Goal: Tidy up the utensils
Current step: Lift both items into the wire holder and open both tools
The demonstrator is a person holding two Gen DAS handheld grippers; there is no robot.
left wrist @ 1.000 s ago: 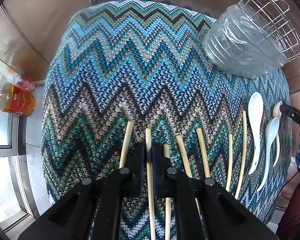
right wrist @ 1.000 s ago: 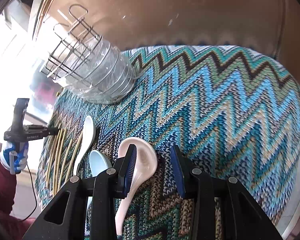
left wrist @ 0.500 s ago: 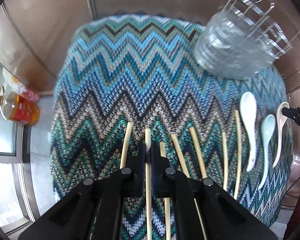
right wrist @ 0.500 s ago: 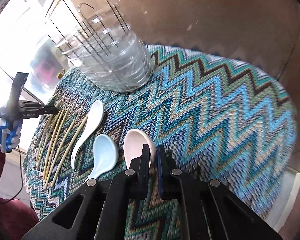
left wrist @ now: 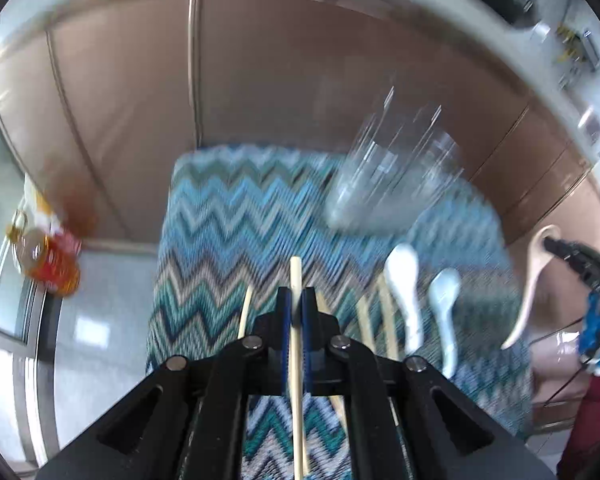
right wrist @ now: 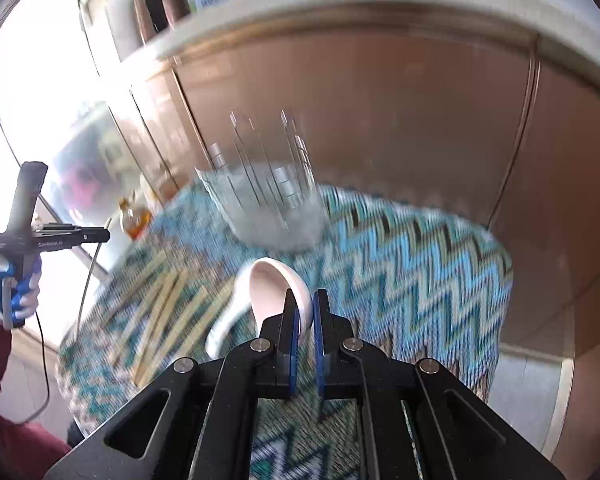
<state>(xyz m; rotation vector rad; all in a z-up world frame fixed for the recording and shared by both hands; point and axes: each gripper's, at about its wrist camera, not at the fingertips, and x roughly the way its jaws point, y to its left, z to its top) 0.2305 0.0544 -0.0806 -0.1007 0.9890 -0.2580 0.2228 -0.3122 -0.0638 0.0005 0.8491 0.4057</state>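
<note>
Chopstick [left wrist: 295, 276] and pink ceramic spoon [right wrist: 276, 288] are both off the cloth now, where a second ago they lay among the other utensils on the zigzag knit tablecloth [left wrist: 228, 208]. We have our left gripper [left wrist: 296, 304] clamped on 1 pale chopstick, which runs straight up between the blue pads with its tip poking out ahead; it was already pinched a second back, so the change here is the lift. Our right gripper [right wrist: 305, 312] stood wide around the spoon a second ago, and its jaws have just been closing; now its pads are squeezed on the rim of the spoon's bowl, and from the left wrist view we see that same spoon hanging in the air with its handle drooping down. Both views are smeared by motion, and the cloth has dropped away beneath us. Left behind on the cloth are the remaining chopsticks [right wrist: 168, 304], at least 4 of them though blur hides the count, plus a white spoon [left wrist: 404, 280] and a pale blue spoon [left wrist: 444, 300] lying side by side. The wire utensil rack [right wrist: 268, 168] with its clear plastic liner stands at the far side of the cloth, and we judge that as the likely destination: 2 pieces are picked and in transit, nothing appears delivered yet, and most of the sorting remains.
</note>
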